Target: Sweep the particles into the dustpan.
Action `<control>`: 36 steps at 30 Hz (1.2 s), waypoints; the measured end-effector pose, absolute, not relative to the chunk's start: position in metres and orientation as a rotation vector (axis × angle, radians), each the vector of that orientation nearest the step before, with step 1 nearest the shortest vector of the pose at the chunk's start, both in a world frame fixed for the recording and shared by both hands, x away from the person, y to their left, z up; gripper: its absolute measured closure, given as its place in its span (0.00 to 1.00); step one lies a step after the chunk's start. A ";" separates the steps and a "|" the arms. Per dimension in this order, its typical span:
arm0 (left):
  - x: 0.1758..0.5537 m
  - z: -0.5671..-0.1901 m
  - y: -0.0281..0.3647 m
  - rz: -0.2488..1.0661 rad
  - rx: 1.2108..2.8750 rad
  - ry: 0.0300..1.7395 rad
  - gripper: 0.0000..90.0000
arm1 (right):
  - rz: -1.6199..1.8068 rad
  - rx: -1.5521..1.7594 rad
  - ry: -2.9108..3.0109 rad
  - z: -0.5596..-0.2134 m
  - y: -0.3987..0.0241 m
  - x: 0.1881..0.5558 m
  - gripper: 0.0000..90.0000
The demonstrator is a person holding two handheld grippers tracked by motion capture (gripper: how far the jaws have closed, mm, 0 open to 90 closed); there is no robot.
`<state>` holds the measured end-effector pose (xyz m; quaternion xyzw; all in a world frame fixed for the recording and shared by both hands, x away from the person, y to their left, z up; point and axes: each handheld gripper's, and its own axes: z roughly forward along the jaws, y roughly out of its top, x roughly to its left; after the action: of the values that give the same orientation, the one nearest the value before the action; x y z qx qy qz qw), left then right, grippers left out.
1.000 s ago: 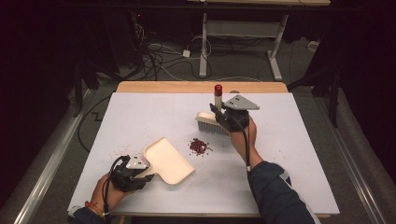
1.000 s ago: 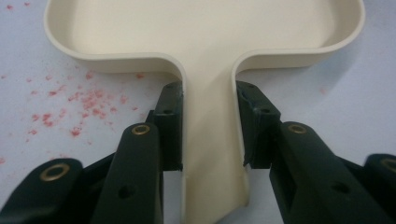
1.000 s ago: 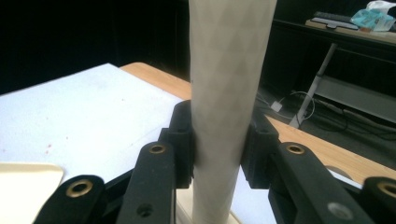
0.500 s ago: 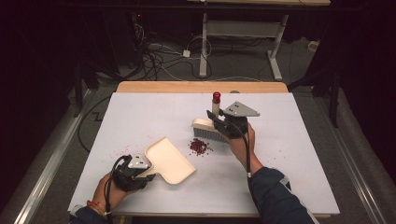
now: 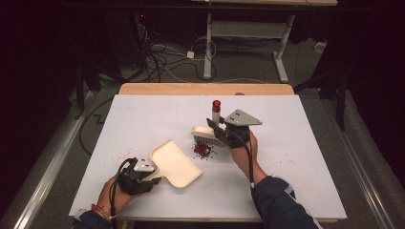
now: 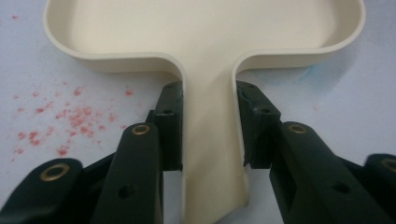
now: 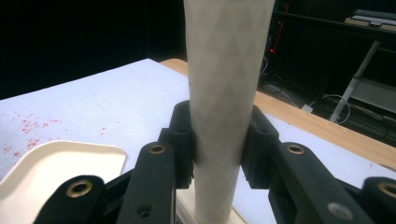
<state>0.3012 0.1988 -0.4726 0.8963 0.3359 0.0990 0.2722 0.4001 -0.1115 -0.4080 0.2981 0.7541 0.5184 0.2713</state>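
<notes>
White bench (image 5: 143, 114) in a dark room, cables on the floor beyond its far edge. High view: cream dustpan (image 5: 174, 163) lying near left of centre, its handle pinched by the left tool (image 5: 143, 176) at the near left. Red crumbs (image 5: 202, 150) heaped just right of the pan's mouth. Brush (image 5: 207, 134) standing just beyond the crumbs, red-tipped handle upright, pinched by the right tool (image 5: 224, 133).

Left gripper view: both pads pressed against the sides of the dustpan's (image 6: 205, 46) handle; red specks (image 6: 70, 119) scattered left on the bench.

Right gripper view: pads clamped on the pale brush handle (image 7: 224, 93), dustpan corner (image 7: 56, 163) at lower left.
</notes>
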 end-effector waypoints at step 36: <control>0.313 -0.476 0.158 0.252 2.410 0.986 0.70 | 1.367 0.781 2.070 -0.413 -0.076 0.349 0.77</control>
<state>0.3134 0.1581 -0.4756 0.8897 0.3640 0.0931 0.2595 0.3490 -0.0762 -0.4130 0.2895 0.7669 0.5065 0.2673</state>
